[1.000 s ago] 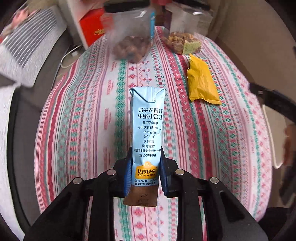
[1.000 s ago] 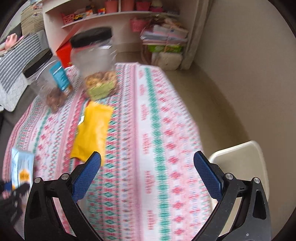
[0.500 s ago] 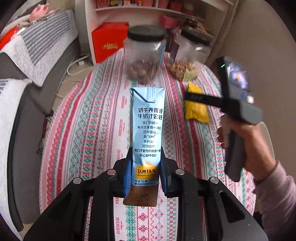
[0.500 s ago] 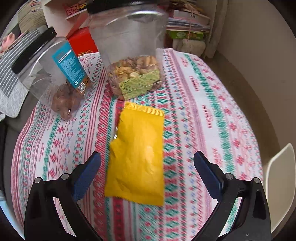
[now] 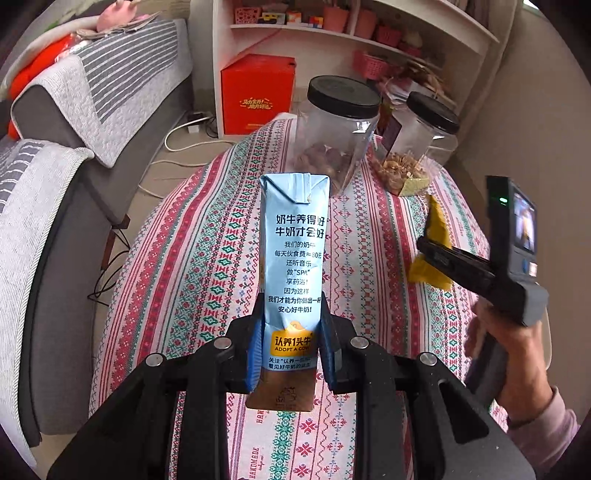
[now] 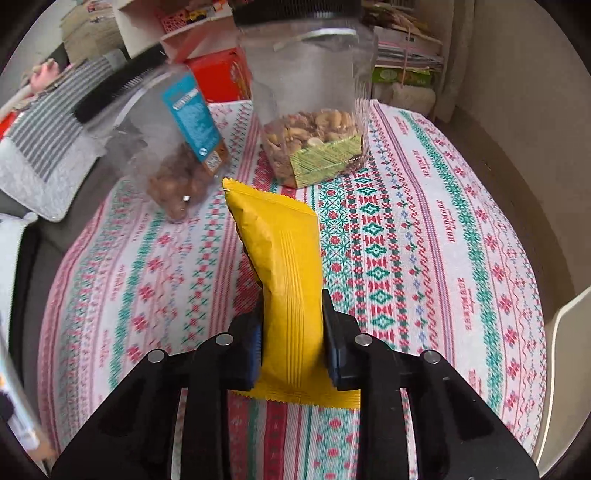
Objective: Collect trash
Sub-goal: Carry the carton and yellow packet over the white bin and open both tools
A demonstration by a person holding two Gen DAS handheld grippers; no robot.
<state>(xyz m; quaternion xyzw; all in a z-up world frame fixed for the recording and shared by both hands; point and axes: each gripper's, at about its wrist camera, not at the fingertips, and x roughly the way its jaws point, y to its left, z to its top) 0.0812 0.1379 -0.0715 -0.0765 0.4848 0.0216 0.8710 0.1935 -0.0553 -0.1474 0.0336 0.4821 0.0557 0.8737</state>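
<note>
Striped red, green and white patterned tablecloth [image 5: 207, 236] covers the round table beneath both claws, with a grey sofa [image 5: 55, 206] off to the left and white shelves [image 5: 332, 29] beyond. Clamped between the blue pads of the left gripper [image 5: 291, 354] stands a tall pale-blue milk carton with printed Chinese text [image 5: 293, 266], upright above the cloth; ahead of it sit two clear plastic jars with black lids, one of brown nuts [image 5: 332, 136] and one of mixed nuts [image 5: 413, 147]. To the right, the right gripper [image 6: 291, 350] is closed on a crinkled yellow foil snack wrapper [image 6: 284, 273], which rises from its jaws toward the jars.
</note>
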